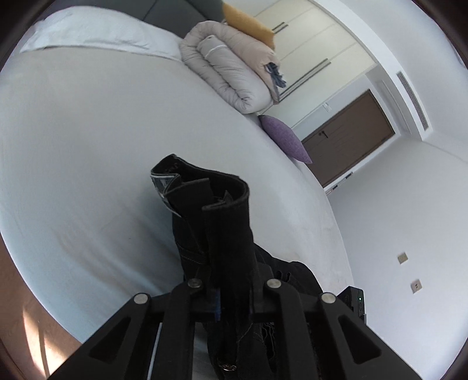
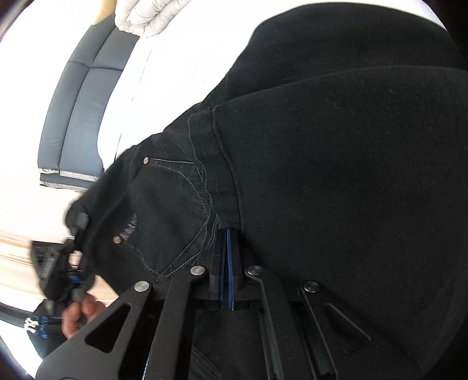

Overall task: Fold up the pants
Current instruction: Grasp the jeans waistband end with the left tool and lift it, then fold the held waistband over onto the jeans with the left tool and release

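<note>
**Black jeans held up over the bed by both grippers**

The left gripper (image 1: 231, 295) has its fingers closed on a bunch of the black jeans (image 1: 216, 222); the waistband stands upright beyond the fingertips, above the white bed (image 1: 87, 146), with a pale label showing inside the band. The right gripper (image 2: 226, 274) is pinched narrow on the jeans (image 2: 321, 175) beside a front pocket with copper rivets; the dark cloth fills most of the right wrist view. At the far side of the bed lies a rolled beige duvet (image 1: 234, 70) with an orange cushion (image 1: 248, 22) on it; a purple cushion (image 1: 285, 137) rests at the bed's edge below the duvet; a brown door (image 1: 351, 137) stands beyond the purple cushion.
</note>
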The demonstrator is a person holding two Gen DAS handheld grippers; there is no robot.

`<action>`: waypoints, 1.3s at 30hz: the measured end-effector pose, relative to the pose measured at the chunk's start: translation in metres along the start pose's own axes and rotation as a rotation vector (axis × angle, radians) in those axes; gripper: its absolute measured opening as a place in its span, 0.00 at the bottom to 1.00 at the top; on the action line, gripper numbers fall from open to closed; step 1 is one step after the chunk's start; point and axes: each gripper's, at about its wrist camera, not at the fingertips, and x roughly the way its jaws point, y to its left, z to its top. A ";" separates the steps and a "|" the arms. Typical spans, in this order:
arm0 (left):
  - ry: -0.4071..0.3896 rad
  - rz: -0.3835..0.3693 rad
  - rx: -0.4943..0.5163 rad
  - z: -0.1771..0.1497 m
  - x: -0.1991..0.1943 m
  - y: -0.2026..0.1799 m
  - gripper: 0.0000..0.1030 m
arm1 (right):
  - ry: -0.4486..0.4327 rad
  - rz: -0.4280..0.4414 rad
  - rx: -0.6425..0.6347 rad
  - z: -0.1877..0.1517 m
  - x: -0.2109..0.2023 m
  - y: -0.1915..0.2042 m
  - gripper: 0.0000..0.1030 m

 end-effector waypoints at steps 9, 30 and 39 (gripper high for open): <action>0.064 -0.045 0.425 -0.058 0.023 -0.126 0.11 | -0.208 0.232 0.097 -0.004 -0.074 -0.031 0.75; 0.213 0.004 1.009 -0.208 0.070 -0.199 0.11 | -0.180 0.112 0.080 -0.012 -0.112 -0.072 0.29; 0.242 -0.061 1.083 -0.226 0.074 -0.225 0.11 | -0.266 0.047 0.031 -0.030 -0.159 -0.097 0.15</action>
